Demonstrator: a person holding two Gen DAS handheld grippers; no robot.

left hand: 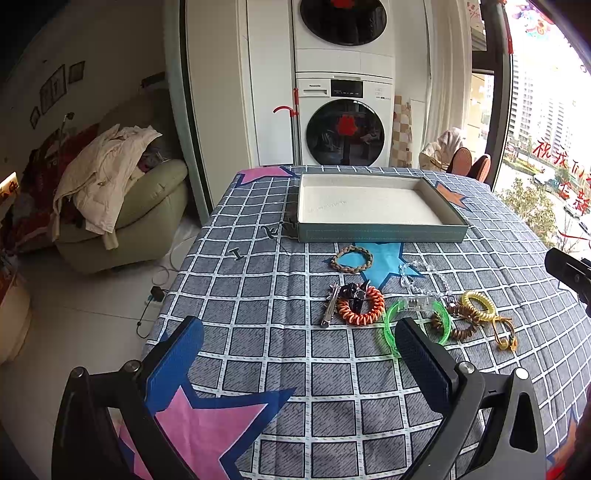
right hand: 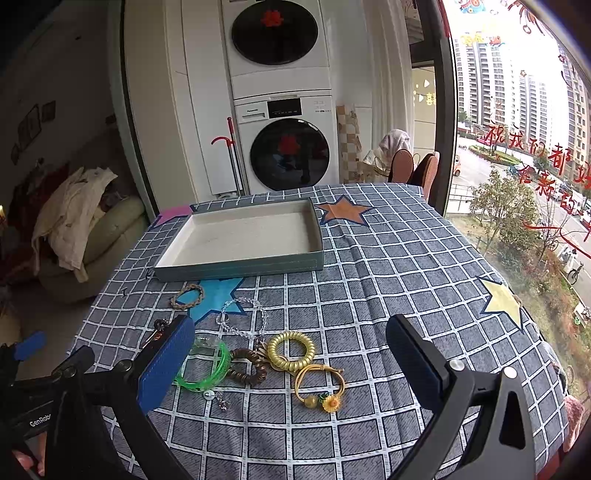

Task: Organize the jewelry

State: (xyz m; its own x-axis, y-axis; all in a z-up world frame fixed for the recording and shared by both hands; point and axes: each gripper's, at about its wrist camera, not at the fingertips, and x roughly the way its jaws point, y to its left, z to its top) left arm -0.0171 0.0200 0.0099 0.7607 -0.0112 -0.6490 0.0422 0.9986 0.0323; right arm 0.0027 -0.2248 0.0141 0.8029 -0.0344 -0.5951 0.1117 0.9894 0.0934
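Two tongs, left tongs (left hand: 299, 350) and right tongs (right hand: 291, 354), gape wide and empty above jewelry near the surface's (right hand: 388, 258) middle; tray (right hand: 240, 266) sits toward its far edge.

You worked over a grey checked tablecloth printed with coloured stars (left hand: 280, 354). Behind the table stood a white front-loading washing machine (left hand: 345, 122) with a second white drum unit stacked on top (left hand: 343, 26). A red-handled mop (left hand: 293, 110) leaned beside it. To your left, a pale green armchair (left hand: 147, 206) was heaped with cream clothing (left hand: 99, 173). A large window showing apartment towers (right hand: 517, 110) was on your right.
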